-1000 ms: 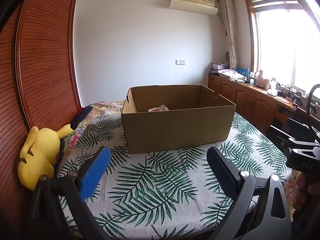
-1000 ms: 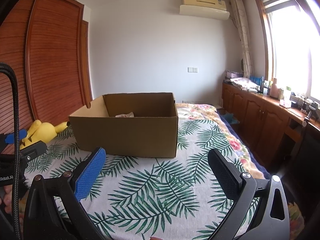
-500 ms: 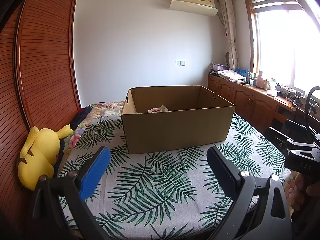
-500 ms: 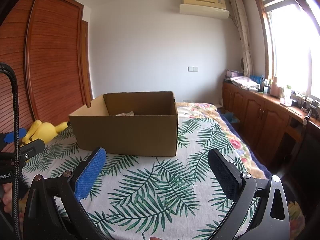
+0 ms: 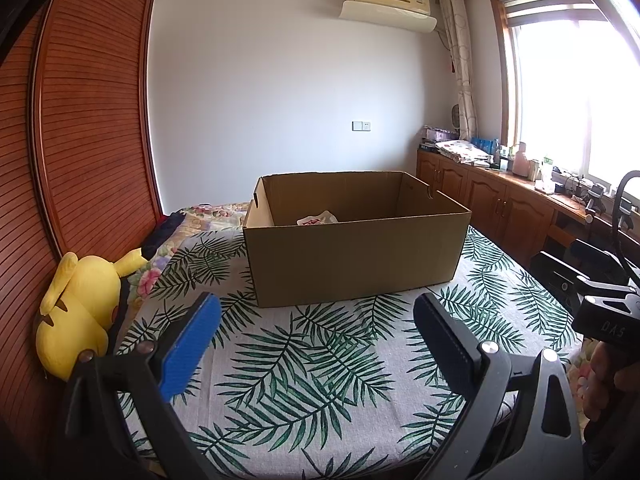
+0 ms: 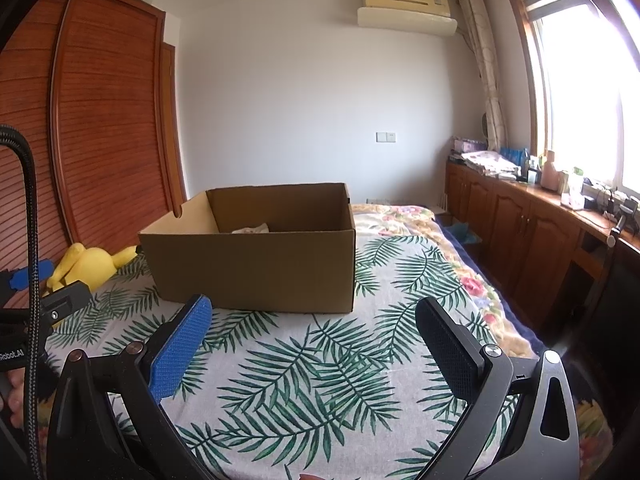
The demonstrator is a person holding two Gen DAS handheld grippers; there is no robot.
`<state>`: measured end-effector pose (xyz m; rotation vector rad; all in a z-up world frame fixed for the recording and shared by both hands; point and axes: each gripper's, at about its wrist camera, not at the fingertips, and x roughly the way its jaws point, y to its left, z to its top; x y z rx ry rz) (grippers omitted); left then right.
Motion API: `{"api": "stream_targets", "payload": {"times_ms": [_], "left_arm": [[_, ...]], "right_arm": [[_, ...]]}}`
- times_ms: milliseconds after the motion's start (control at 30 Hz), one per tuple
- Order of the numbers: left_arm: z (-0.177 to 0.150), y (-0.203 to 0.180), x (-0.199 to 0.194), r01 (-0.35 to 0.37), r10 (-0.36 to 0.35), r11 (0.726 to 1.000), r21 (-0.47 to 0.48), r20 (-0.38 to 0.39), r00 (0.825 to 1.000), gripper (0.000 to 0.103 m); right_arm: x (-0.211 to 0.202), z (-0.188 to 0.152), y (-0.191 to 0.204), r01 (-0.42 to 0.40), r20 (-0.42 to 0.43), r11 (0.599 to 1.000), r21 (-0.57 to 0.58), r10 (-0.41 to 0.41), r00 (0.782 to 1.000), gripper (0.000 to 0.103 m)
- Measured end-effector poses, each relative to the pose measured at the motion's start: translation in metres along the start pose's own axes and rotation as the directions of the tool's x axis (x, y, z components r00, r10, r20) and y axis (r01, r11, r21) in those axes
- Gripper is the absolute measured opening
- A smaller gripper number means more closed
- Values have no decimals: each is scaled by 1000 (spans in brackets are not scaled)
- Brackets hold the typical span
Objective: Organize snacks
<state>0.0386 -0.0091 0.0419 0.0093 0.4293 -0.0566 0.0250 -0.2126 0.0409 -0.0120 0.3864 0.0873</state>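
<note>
Read "DAS" in pale letters on the black right gripper (image 5: 608,320) at the right edge; read "Robot.AI" on the black left gripper (image 6: 24,344) at the left edge.

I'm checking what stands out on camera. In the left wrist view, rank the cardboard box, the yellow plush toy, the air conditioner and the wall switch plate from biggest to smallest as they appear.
1. cardboard box
2. yellow plush toy
3. air conditioner; it hangs farther off, so its true size against the toy is unsure
4. wall switch plate

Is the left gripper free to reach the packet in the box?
Probably yes: the left gripper is open and empty, the box open-topped, but its front wall means going in over the rim to the packet.
</note>
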Motion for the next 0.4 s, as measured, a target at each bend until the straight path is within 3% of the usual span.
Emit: {"api": "stream_targets", "payload": {"times_ms": [400], "left_arm": [[-1, -1, 0, -2, 2, 1000, 0, 0, 1000, 98]], "right_arm": [[-1, 0, 0, -4, -3, 1000, 1, 4, 1000, 103]]}}
